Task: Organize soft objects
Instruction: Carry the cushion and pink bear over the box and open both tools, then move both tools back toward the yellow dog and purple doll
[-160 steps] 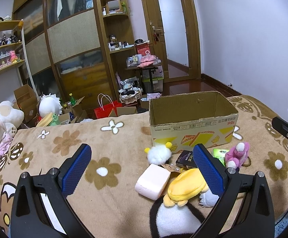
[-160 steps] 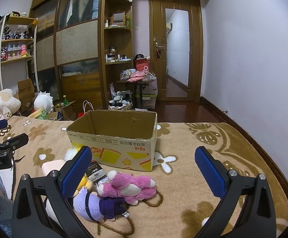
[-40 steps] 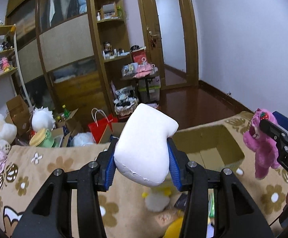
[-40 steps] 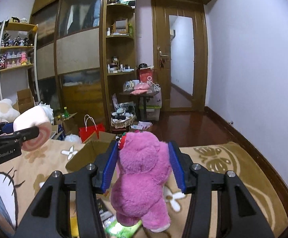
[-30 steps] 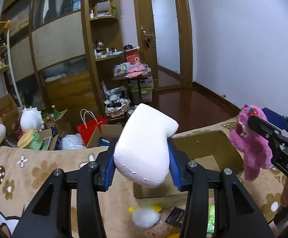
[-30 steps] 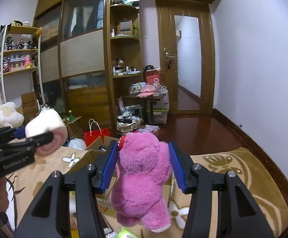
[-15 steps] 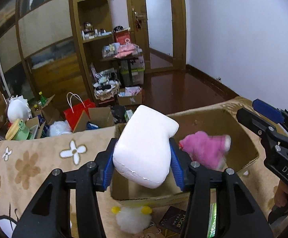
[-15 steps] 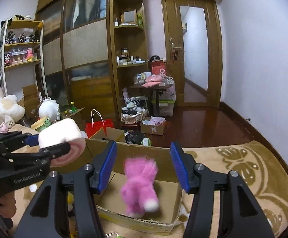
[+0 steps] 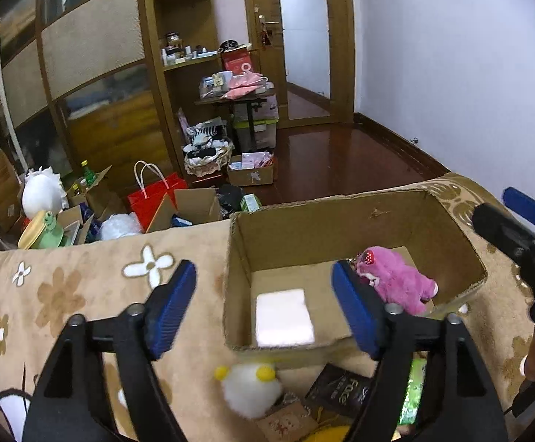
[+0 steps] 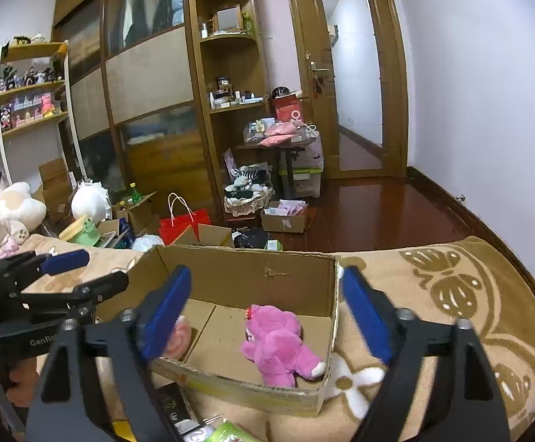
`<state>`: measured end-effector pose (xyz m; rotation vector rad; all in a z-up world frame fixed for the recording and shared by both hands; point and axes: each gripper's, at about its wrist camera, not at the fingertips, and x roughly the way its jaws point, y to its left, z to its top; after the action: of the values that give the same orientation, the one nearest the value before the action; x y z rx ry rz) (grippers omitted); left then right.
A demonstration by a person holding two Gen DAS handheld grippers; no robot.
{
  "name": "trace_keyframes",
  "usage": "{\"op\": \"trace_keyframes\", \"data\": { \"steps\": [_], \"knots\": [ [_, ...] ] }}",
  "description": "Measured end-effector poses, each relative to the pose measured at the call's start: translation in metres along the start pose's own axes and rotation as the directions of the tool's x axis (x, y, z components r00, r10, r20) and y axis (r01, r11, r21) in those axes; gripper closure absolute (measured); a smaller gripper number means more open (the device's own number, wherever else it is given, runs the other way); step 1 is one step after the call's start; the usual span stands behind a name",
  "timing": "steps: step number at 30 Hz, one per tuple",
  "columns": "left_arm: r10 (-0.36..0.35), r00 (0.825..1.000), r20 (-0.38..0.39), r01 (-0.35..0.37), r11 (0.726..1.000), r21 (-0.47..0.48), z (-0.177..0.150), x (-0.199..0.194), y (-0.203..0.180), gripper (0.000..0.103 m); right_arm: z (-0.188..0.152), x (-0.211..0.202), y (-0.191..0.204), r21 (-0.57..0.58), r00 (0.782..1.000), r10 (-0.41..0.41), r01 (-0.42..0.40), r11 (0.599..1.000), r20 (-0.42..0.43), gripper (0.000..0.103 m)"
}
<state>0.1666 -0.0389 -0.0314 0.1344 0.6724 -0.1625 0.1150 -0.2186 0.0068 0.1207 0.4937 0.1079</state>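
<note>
Both grippers empty, jaws wide: L gripper (image 9: 263, 309), R gripper (image 10: 265, 322), hovering over cardboard box (image 9: 341, 217) on bed. Inside: white foam block (image 9: 284, 316) at L, pink plush bear (image 10: 276, 342) at R. Step: drop done, judged. Next: fetch white pom-pom chick (image 9: 249, 386) just outside box's near wall. Box floor has spare room.

left wrist: above box's left, angled down | right wrist: above right, near | shared: cardboard box (image 9: 341, 217) interior

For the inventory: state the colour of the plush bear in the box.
Pink plush bear; clearest in the right wrist view.
</note>
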Motion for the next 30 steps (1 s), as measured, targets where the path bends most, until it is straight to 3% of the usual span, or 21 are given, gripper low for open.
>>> {"op": "trace_keyframes", "data": {
  "steps": [1,4,9,17,30],
  "knots": [
    [0.0,1.0,-0.001,0.0,1.0,-0.005,0.0,-0.004,0.002,0.02,0.001,-0.005,0.001,0.007,1.0,-0.001,0.001,1.0,0.004,0.0],
    [-0.009,1.0,-0.001,0.009,1.0,-0.012,-0.004,-0.018,0.005,0.009,0.002,-0.018,0.004,0.014,1.0,-0.007,0.007,1.0,0.014,0.0],
    [0.025,0.999,0.041,-0.025,1.0,0.007,-0.012,-0.048,0.007,0.004,0.008,-0.042,0.01,0.003,1.0,-0.017,0.016,1.0,0.013,0.0],
    [0.037,0.998,0.056,-0.037,0.999,-0.002,-0.022,-0.089,0.01,0.003,0.007,-0.079,0.016,0.006,1.0,-0.01,0.01,1.0,0.013,0.0],
    [0.0,0.999,-0.045,-0.002,0.998,-0.056,-0.05,-0.122,0.022,0.003,-0.024,-0.121,0.026,0.0,0.999,-0.006,0.006,1.0,-0.042,0.0]
  ]
}}
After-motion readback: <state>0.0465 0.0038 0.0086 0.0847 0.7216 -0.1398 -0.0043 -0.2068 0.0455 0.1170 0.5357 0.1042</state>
